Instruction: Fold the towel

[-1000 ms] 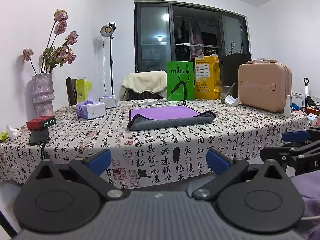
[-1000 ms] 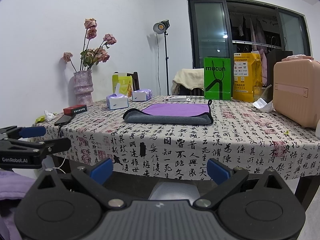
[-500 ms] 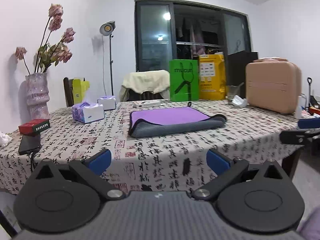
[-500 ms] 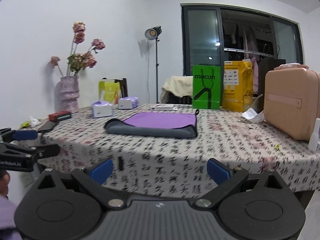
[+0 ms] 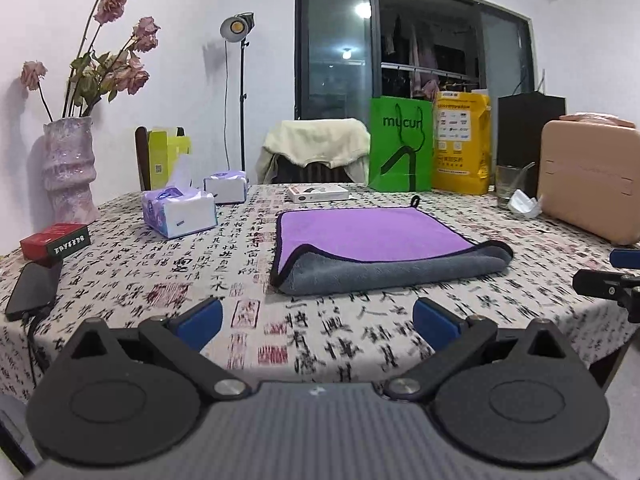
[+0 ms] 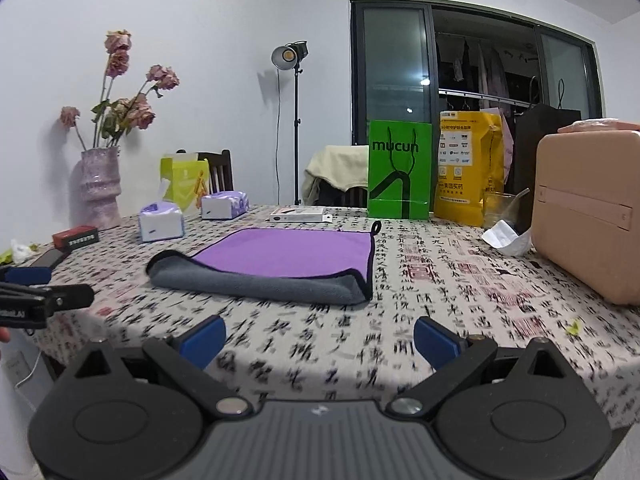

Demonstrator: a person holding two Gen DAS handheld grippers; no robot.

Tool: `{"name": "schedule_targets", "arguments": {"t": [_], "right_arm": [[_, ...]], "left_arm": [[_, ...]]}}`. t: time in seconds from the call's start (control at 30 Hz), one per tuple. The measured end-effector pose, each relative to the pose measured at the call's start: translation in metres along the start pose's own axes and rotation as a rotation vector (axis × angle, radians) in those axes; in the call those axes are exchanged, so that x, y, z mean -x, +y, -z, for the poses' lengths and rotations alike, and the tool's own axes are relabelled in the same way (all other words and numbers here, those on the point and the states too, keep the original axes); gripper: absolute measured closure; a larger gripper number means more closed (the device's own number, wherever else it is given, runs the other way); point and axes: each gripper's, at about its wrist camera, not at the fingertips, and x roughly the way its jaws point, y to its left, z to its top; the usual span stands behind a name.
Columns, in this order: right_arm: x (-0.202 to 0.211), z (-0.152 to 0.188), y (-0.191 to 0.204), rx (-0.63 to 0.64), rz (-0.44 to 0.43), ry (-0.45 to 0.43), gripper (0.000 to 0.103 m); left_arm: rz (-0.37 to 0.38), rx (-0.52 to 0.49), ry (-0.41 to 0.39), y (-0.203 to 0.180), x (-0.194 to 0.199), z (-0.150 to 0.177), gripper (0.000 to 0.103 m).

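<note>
Calligraphy-print cloth covers the table. At its centre lies the folded purple-and-grey microfibre towel, grey underside showing along the near fold. It rests ahead of the left hand-held gripper and the right hand-held gripper, apart from both. Each hand-held gripper has its blue-tipped fingers spread wide, holding nothing. Nearby stand two tissue packs, a green paper bag, a pink hard case and a purple vase.
</note>
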Motion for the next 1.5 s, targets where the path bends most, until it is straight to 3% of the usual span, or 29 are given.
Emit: {"name": "schedule_targets", "arguments": {"t": [0.33,0.47,0.63,0.87,0.93,1.03,1.07,1.13,1.23,1.27,1.3,1.5], "right_arm": [[-0.071,-0.017,-0.018,-0.020,-0.009,0.050,0.002],[-0.096,-0.024,-0.023,-0.010,-0.030,0.085,0.010],[-0.122,-0.032,-0.031,-0.026,-0.071,0.123,0.022],[-0.154,-0.043,-0.043,-0.057,-0.085,0.151,0.029],[-0.163,-0.045,-0.044,-0.047,-0.105,0.170,0.036],[-0.174,-0.044,-0.045,-0.036,-0.131,0.208,0.048],[-0.178,-0.043,-0.045,-0.032,-0.135,0.224,0.048],[-0.184,-0.042,-0.046,-0.030,-0.151,0.256,0.053],[-0.186,-0.042,-0.044,-0.019,-0.174,0.275,0.074],[-0.187,-0.042,-0.043,-0.012,-0.171,0.282,0.088],[-0.188,-0.042,-0.043,-0.009,-0.171,0.285,0.094],[-0.190,-0.045,-0.046,-0.002,-0.165,0.278,0.097]], "left_arm": [[0.007,-0.035,0.038,0.002,-0.061,-0.026,0.001],[0.007,-0.035,0.063,0.005,-0.087,-0.035,0.013],[0.017,-0.023,0.140,0.011,-0.118,-0.043,0.042],[0.038,-0.017,0.207,0.014,-0.145,-0.045,0.043],[0.057,-0.003,0.245,0.016,-0.153,-0.045,0.038],[0.080,0.017,0.284,0.019,-0.160,-0.044,0.042],[0.093,0.026,0.293,0.021,-0.162,-0.044,0.047],[0.113,0.043,0.303,0.022,-0.164,-0.045,0.076],[0.120,0.050,0.313,0.023,-0.166,-0.045,0.089],[0.123,0.049,0.313,0.023,-0.166,-0.045,0.090],[0.123,0.048,0.313,0.023,-0.166,-0.045,0.091],[0.106,0.038,0.304,0.022,-0.169,-0.048,0.095]]}}
